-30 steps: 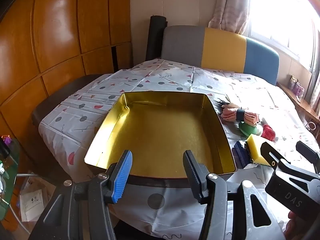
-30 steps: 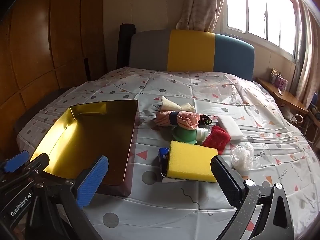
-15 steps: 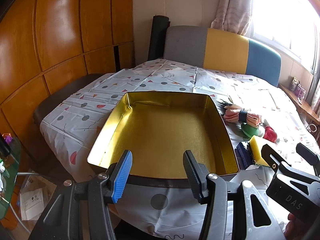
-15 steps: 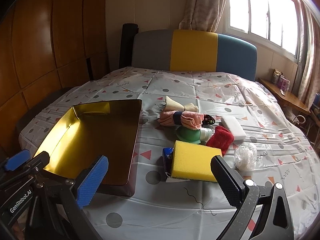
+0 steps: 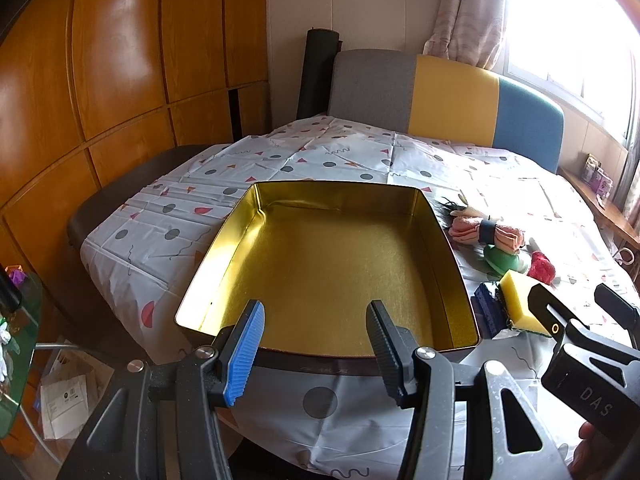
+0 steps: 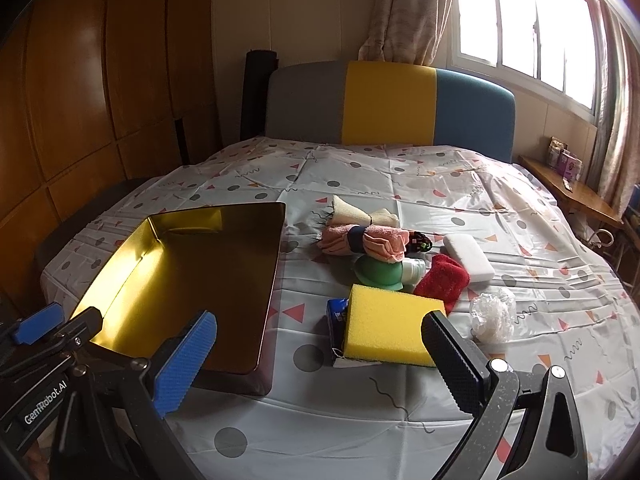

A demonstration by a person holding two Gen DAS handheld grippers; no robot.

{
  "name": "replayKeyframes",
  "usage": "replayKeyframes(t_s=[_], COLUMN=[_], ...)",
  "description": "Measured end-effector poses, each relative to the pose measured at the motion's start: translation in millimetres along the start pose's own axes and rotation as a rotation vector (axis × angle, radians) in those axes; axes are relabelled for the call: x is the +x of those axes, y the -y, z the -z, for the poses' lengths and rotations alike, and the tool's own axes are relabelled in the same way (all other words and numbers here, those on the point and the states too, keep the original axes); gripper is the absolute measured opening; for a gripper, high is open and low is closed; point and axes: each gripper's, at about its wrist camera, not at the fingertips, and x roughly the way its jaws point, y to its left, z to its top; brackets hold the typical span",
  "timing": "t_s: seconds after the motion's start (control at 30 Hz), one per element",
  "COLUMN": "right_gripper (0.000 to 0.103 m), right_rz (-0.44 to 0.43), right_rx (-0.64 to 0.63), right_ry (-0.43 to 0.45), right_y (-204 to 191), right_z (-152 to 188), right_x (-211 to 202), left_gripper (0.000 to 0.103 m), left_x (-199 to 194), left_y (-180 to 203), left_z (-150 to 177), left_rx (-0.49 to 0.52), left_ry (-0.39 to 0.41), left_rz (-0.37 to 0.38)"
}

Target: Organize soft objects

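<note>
An empty gold tin tray [image 5: 444, 240] [image 6: 128, 280] lies on the patterned sheet. To its right lies a pile: a yellow sponge [image 6: 390, 330] [image 5: 516, 300], a pink rolled towel [image 6: 368, 240] [image 5: 480, 232], a cream cloth [image 6: 352, 212], a red cloth [image 6: 442, 282], a white block [image 6: 468, 256] and a green object [image 6: 378, 272]. My left gripper [image 5: 316, 340] is open and empty over the tray's near rim. My right gripper [image 6: 320, 356] is open and empty just short of the sponge.
A crumpled clear plastic wad [image 6: 492, 314] lies right of the sponge, a blue packet [image 6: 336, 316] at its left edge. A grey, yellow and blue headboard [image 6: 388, 104] stands behind. Wooden panels [image 5: 100, 80] line the left wall. A side shelf [image 6: 576, 192] runs under the window.
Both grippers have drawn back and up a little, so the tray and the pile sit slightly farther away. Both remain open; nothing on the sheet has moved.
</note>
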Motion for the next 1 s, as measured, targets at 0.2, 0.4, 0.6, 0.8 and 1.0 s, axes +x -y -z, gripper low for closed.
replayKeyframes(t_s=[0.2, 0.4, 0.6, 0.8, 1.0], right_gripper=[0.103, 0.103, 0.103, 0.103, 0.103], right_rz=[-0.004, -0.008, -0.008, -0.008, -0.010], right_rx=[0.002, 0.003, 0.004, 0.004, 0.005], right_ry=[0.001, 0.003, 0.003, 0.003, 0.003], right_y=[-0.4, -0.9, -0.7, -0.8, -0.7], right_z=[-0.6, -0.9, -0.6, -0.5, -0.7], right_x=[-1.5, -2.2, -2.0, -2.2, -2.4], left_gripper=[0.054, 0.055, 0.055, 0.055, 0.055], left_x=[1.3, 1.6, 4.4, 4.7, 4.6], left_y=[-0.8, -2.1, -3.6, -4.0, -3.5], left_z=[0.3, 1.0, 0.3, 0.1, 0.1], left_rx=[-0.004, -0.004, -0.005, -0.005, -0.005], left_ry=[-0.007, -0.011, -0.021, -0.022, -0.021], left_rz=[-0.001, -0.002, -0.002, -0.002, -0.003])
